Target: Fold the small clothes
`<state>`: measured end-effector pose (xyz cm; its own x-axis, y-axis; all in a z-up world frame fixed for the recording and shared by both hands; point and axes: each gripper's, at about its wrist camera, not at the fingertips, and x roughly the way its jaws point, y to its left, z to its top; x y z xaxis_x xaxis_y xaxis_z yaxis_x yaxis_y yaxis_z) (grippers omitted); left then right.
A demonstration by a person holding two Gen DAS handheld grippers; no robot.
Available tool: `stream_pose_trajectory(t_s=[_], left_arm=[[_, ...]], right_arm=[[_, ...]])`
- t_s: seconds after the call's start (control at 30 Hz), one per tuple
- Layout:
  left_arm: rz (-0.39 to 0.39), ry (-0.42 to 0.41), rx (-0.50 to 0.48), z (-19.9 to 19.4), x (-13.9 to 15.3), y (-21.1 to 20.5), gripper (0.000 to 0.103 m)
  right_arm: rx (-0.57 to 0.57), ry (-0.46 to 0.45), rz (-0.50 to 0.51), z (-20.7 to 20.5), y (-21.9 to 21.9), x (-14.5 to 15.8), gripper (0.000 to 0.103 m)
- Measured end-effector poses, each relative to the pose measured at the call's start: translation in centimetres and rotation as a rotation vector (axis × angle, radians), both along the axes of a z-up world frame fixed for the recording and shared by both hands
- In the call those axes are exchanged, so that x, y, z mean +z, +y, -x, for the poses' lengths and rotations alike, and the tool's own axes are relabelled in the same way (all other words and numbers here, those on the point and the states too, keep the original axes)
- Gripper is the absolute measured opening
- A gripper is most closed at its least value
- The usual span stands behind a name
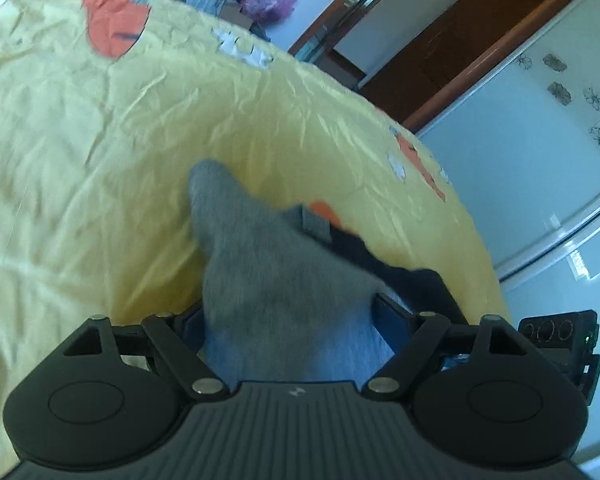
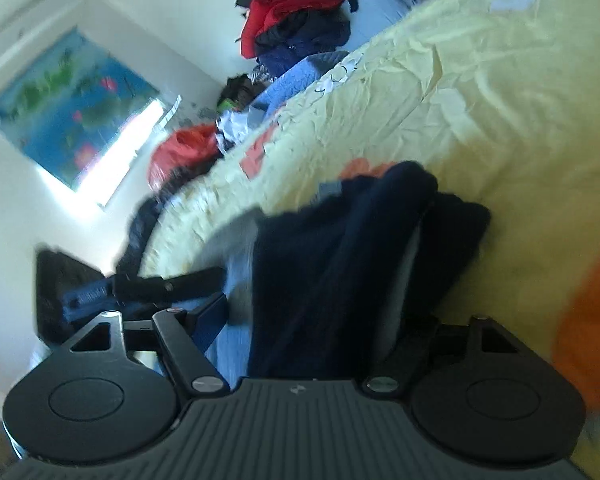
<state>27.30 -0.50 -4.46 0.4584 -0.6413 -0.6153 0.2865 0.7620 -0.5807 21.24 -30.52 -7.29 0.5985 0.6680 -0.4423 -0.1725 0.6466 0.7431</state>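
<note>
Risking a slip: the grey sock point(image 1: 260, 264) and navy sock point(image 2: 340, 264) hang loosely over the yellow bed point(image 1: 100, 140), and a quick move could drop or bunch either one. Left gripper point(image 1: 296, 320): jaws fairly wide, grey sock between them, grip likely but pads hidden. Right gripper point(image 2: 312, 320): same, navy sock draped between the jaws, contact unclear through blur.

Both views are lit by soft daylight. In the right wrist view a window point(image 2: 140, 132) is blown out to white glare. Motion blur smears the grey cloth point(image 1: 268, 264) and dark cloth point(image 2: 340, 264). Straight lines are bent by fisheye distortion at the edges.
</note>
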Motion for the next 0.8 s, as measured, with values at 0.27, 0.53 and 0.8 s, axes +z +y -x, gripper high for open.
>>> stream_pose_trajectory(t_s=[0.27,0.53,0.8], left_arm=[[-0.152,-0.276,-0.082,2.9,3.2,-3.2,0.039],[-0.392,-0.360,-0.030,1.6,4.0,-7.6,0.047],[-0.234,-0.257,-0.106,9.9,3.8,-2.5,0.073]], right_arm=[[-0.037,-0.158,0.121,2.6,0.7,2.6,0.029],[-0.179,-0.133,0.286,0.3,-1.3,4.6,0.048],[-0.216,-0.004,0.320,8.0,-3.9,4.4,0.050]])
